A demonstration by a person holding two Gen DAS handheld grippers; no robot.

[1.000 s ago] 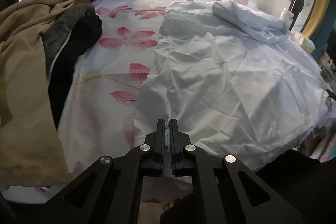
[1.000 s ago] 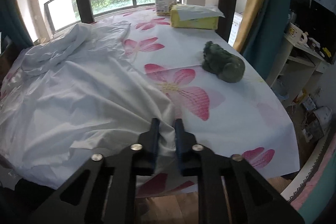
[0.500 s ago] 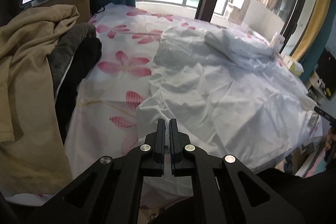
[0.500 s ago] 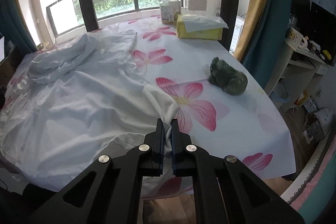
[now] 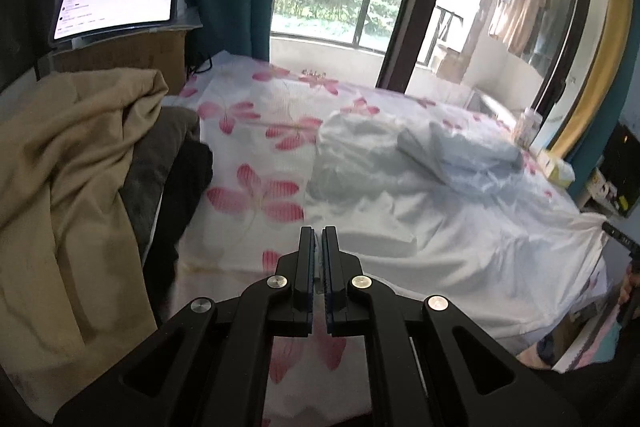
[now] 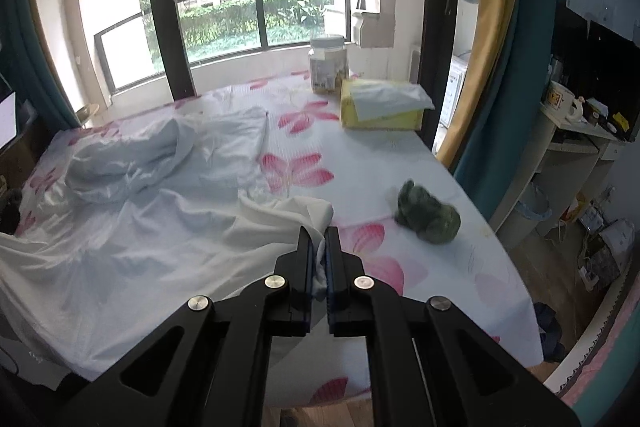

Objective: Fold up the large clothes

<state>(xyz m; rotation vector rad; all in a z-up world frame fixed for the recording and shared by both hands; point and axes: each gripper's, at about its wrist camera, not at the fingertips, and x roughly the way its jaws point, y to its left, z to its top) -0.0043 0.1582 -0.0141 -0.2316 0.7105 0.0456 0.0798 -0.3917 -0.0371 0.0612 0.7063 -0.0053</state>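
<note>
Bed (image 6: 460, 263) with a pink-flower sheet carries everything; a large white garment (image 5: 460, 227) lies spread and creased across its middle, reaching the near edge, its far end bunched toward the window-side edge. Heap of tan and dark clothes (image 5: 80, 187) sits on the bed's left edge; yellow tissue box (image 6: 380, 107) and a jar (image 6: 328, 67) near the far right corner; small green lump (image 6: 428, 219) near the right edge. Left tongs (image 5: 318, 239) pressed together, a sliver of white hem pinched between the pads. Right tongs (image 6: 318, 239) pressed together on a white corner of the same garment, cloth bulging between the pads. Judgement: this is the lift for the first fold. Keep both corners level and the hem taut between them, carry it toward the far edge in one arc, lay it flat without dragging the bunched end, and steer clear of the green lump.
</note>
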